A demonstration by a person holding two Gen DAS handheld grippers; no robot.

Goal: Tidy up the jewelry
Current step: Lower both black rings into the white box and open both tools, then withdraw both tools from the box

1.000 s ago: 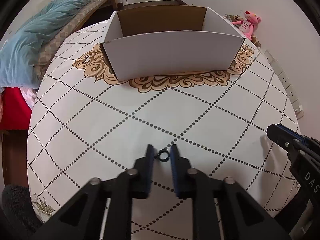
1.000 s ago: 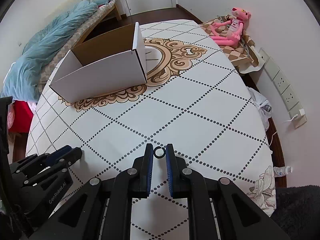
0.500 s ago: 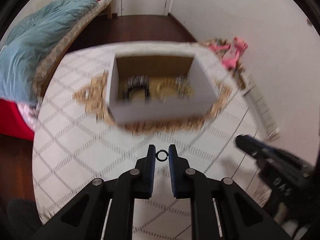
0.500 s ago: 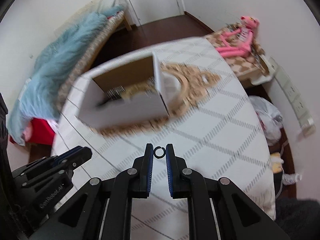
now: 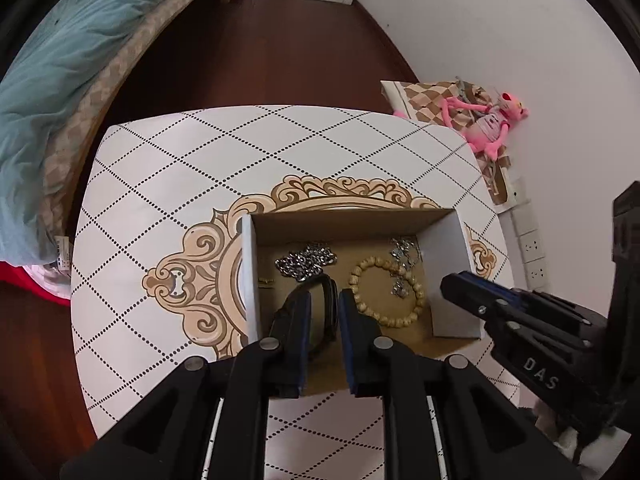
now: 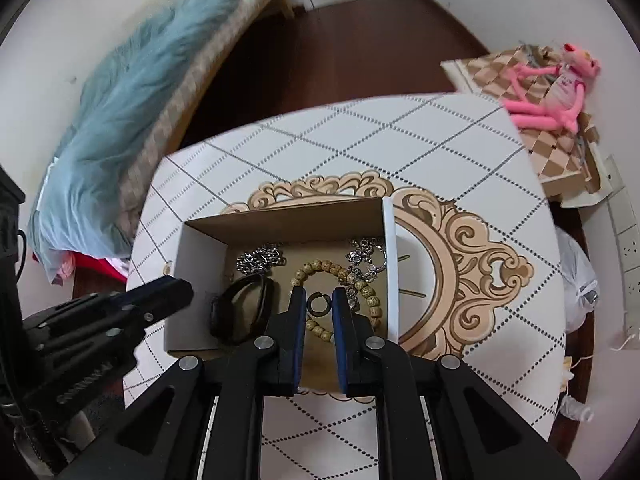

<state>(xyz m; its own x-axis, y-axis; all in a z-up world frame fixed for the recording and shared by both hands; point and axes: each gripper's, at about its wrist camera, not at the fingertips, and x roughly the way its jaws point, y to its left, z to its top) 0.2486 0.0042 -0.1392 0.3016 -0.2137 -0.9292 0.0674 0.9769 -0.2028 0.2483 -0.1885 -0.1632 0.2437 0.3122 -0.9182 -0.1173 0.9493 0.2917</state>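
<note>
An open cardboard box (image 5: pixel 249 268) (image 6: pixel 390 264) stands on the patterned table. It holds a wooden bead bracelet (image 5: pixel 384 292) (image 6: pixel 320 268), silver chains (image 5: pixel 306 262) (image 6: pixel 260 258) and a black band (image 6: pixel 244 308). My right gripper (image 6: pixel 319 304) is shut on a small black ring (image 6: pixel 319 304) above the box. My left gripper (image 5: pixel 325 300) hovers over the box with a narrow gap between its jaws; no ring shows between them, only the black band (image 5: pixel 330 296) below.
The table (image 5: pixel 160 184) has a white diamond-pattern cloth with a gold ornament. A bed with a blue blanket (image 5: pixel 60 60) lies to the left. A pink plush toy (image 5: pixel 488 120) sits by the right wall with sockets (image 5: pixel 532 248).
Both grippers rose from the table and moved forward over the box. The left gripper held a black ring earlier; now none shows between its jaws. The right still holds its ring.
</note>
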